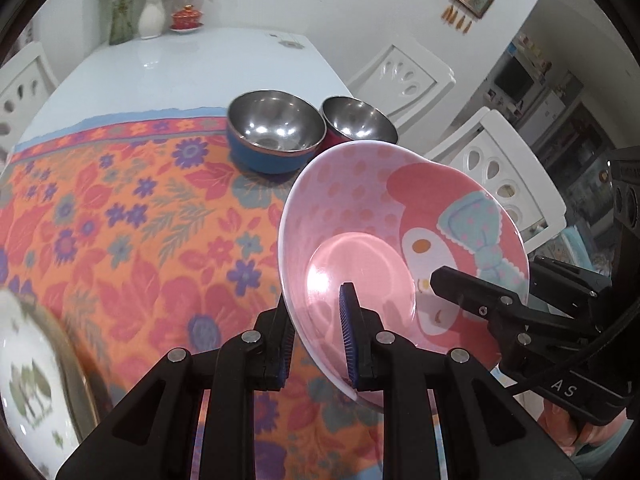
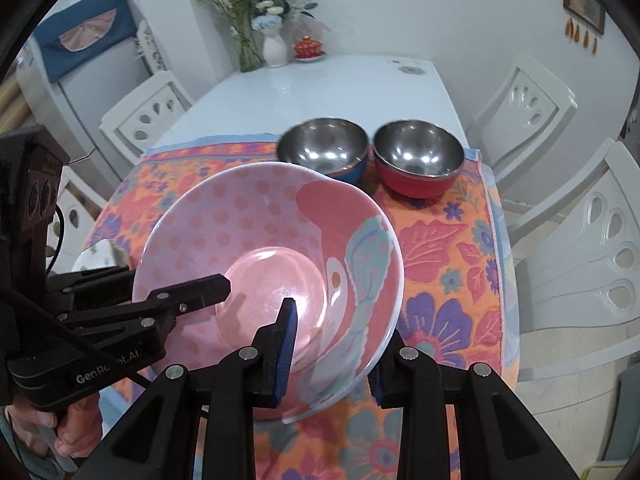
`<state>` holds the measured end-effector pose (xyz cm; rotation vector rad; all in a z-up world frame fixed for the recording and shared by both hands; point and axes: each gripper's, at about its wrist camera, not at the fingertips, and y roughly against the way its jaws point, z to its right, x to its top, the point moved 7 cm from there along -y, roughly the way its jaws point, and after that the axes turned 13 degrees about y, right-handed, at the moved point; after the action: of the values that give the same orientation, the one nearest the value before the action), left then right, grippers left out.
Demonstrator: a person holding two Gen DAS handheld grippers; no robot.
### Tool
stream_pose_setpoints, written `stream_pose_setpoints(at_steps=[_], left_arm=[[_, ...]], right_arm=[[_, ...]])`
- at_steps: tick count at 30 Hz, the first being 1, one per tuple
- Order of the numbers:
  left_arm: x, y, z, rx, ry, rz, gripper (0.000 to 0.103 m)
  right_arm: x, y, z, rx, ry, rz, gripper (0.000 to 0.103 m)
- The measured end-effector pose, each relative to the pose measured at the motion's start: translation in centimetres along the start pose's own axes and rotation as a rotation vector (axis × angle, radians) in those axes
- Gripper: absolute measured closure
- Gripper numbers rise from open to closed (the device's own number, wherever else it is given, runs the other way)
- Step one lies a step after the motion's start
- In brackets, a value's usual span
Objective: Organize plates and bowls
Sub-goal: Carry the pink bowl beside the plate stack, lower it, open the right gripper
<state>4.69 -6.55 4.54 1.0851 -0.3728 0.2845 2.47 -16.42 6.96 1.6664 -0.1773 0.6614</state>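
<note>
Pink, dotted and printed with a cartoon rabbit, the bowl fills the lower right of the left wrist view, tilted and lifted clear of the floral cloth. Both grippers have it by the rim. The left gripper pinches the near edge, one blue pad inside the bowl and the other finger outside, under the wall. The right gripper comes in from the right edge of that frame, one black finger lying across the rabbit's face; its other finger is hidden behind the bowl.

In the right wrist view the bowl sits at centre, the right gripper clamped on its lower rim with one pad inside, and the left gripper reaching in from the left.

Two steel-lined bowls stand side by side on the cloth past it, upper centre: a blue one and a red one, close together. A white plate blurs at the lower left of the left view. The white table runs back to a vase.
</note>
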Motion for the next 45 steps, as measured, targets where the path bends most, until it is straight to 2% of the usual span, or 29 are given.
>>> stream_pose_setpoints(at_steps=[8, 19, 31, 45], left_arm=[[-2.9, 0.6, -1.7, 0.015, 0.082, -0.013, 0.085], [-5.5, -1.4, -3.3, 0.06, 0.108, -0.061, 0.085], [-5.5, -3.2, -4.6, 0.078, 0.15, -0.082, 0.085], [-5.3, -2.7, -5.4, 0.06, 0.179, -0.081, 0.085]], right_arm=[[-1.6, -0.3, -2.1, 0.029, 0.023, -0.035, 0.072], [-4.9, -3.5, -2.3, 0.095, -0.051, -0.133, 0.072], [-6.5, -5.7, -2.4, 0.112, -0.104, -0.199, 0.072], [-6.3, -5.2, -2.1, 0.14, -0.136, -0.201, 0.072]])
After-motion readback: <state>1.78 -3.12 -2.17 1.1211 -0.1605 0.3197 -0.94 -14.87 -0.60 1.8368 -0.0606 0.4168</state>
